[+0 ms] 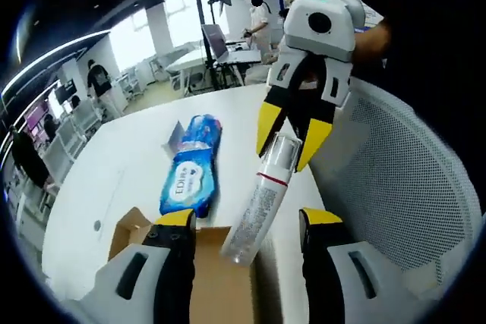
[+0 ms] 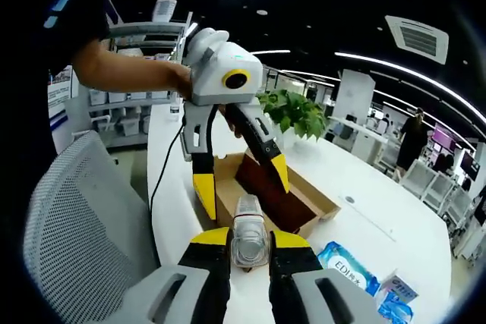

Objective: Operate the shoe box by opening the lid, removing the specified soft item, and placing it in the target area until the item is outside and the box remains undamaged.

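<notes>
A brown cardboard shoe box (image 2: 304,201) stands open on the white table, with a dark reddish panel (image 2: 262,181) slanting inside it. Its flap (image 1: 127,227) shows by my left gripper (image 1: 247,221), which is open and empty above the box (image 1: 220,282). My right gripper (image 2: 249,244) is shut on a clear plastic bottle (image 2: 249,239), gripping it near the white cap (image 1: 279,153). The bottle's body (image 1: 254,214) hangs slanted between the left jaws, over the box edge. In the right gripper view, the left gripper (image 2: 241,184) points down over the box.
A blue soft wipes pack (image 1: 190,168) lies on the table (image 1: 129,149) beyond the box, with a smaller blue packet (image 2: 395,301) near it. A white mesh chair (image 1: 410,180) stands close beside the table edge. A potted plant (image 2: 292,111) sits behind the box. People stand at distant desks.
</notes>
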### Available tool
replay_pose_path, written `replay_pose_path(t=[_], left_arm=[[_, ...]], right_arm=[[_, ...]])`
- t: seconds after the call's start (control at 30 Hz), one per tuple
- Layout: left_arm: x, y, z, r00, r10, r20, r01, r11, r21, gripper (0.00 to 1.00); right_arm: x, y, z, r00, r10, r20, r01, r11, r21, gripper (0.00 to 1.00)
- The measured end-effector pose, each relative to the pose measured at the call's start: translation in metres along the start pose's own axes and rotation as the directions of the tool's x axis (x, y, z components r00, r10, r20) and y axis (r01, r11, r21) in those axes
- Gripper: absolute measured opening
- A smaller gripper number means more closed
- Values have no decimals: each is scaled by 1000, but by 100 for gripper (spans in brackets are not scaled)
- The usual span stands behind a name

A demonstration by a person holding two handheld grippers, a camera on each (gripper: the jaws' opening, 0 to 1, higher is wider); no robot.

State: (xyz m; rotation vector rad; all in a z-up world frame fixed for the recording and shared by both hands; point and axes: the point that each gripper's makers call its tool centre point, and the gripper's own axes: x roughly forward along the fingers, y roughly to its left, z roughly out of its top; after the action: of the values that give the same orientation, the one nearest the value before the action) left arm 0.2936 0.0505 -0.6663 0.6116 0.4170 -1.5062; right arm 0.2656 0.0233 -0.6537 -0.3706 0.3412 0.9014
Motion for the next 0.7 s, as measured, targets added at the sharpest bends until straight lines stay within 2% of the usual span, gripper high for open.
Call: replay_pose_path(t=[0.23, 0.4, 0.7], left_arm=[[-8, 5, 5, 995, 70, 75, -62, 993, -100, 70], [-15, 8, 1, 989, 124, 79, -110, 981, -160, 81], [-32, 14, 0, 966, 233, 108, -196, 941, -277, 96]], right_arm=[[-6, -18, -4, 1000, -26, -15, 26, 1000, 4, 13], [-12, -33, -6, 999, -37, -32, 37, 999, -9, 13], [-23, -69, -12, 995, -49, -89, 45, 998, -43, 14]])
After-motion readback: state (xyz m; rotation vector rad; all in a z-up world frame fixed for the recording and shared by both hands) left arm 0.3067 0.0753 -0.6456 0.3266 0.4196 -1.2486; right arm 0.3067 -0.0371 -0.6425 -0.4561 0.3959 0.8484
